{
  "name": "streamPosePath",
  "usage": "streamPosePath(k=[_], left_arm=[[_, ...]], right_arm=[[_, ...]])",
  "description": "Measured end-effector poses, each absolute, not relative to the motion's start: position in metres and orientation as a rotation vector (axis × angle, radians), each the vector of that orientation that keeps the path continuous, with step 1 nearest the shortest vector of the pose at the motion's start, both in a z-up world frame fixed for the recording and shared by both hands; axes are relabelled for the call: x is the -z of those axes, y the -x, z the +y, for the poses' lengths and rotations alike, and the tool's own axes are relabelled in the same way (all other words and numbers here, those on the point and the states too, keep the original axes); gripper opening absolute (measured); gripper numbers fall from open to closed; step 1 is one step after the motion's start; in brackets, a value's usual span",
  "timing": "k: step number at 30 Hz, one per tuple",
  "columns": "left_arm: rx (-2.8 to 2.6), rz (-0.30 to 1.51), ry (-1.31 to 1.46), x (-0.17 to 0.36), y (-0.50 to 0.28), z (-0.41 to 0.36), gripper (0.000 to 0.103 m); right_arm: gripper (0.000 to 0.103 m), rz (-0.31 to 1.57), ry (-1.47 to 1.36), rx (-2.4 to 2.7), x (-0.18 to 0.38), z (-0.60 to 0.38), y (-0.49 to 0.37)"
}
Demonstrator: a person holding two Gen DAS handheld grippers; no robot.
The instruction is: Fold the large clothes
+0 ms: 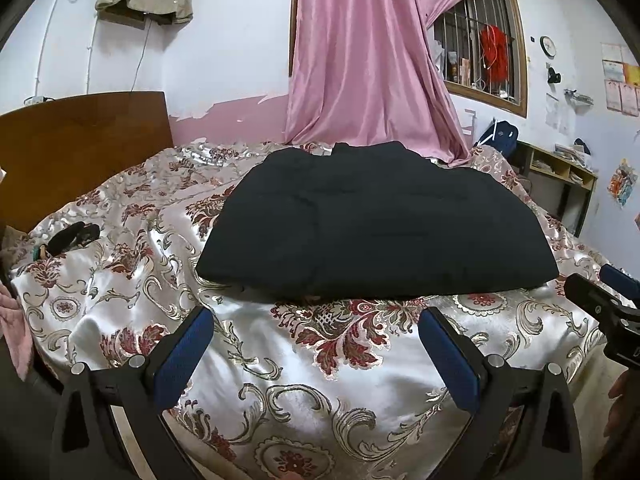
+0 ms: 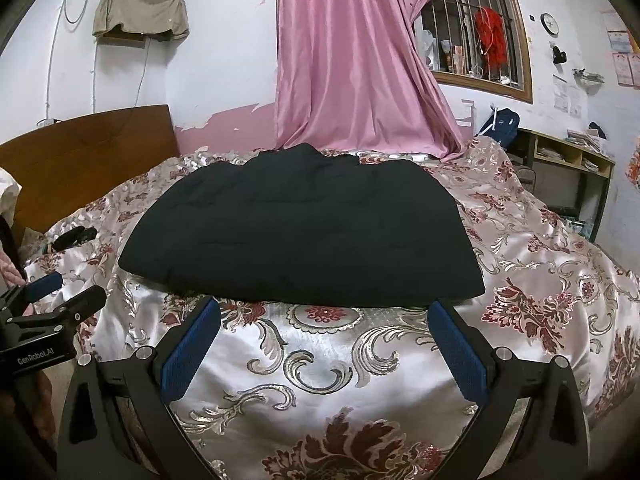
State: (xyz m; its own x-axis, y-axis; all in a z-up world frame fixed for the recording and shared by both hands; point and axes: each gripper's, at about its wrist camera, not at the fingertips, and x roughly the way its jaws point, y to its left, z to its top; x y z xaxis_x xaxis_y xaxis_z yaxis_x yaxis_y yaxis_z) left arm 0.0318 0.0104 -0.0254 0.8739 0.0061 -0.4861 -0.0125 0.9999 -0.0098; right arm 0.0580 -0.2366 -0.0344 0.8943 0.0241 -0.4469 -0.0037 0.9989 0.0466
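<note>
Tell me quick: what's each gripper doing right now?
Left gripper: open, holding nothing, short of the black garment.
Right gripper: open, holding nothing, just short of the garment's near edge.

Garment [image 1: 376, 220]: plain black, no pattern noted. Bedspread [image 1: 280, 360]: silver-white satin, patterned with dark red flowers and gold-grey scrolls. Curtain [image 1: 360, 60]: plain pink. Headboard [image 1: 80, 148]: brown wood. Walls: white, with pink exposed low down. Pads [image 2: 192, 352] of hand-held grippers: blue, on black frames.
</note>
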Motion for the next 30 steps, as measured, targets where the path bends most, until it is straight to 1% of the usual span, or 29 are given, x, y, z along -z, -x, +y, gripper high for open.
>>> streamPosePath(k=[30], left_arm=[[-0.008, 0.5, 0.007, 0.0228, -0.0298, 0.0099, 0.103]], right_arm=[[0.102, 0.466, -0.045, -0.013, 0.0346, -0.2348, -0.0592]])
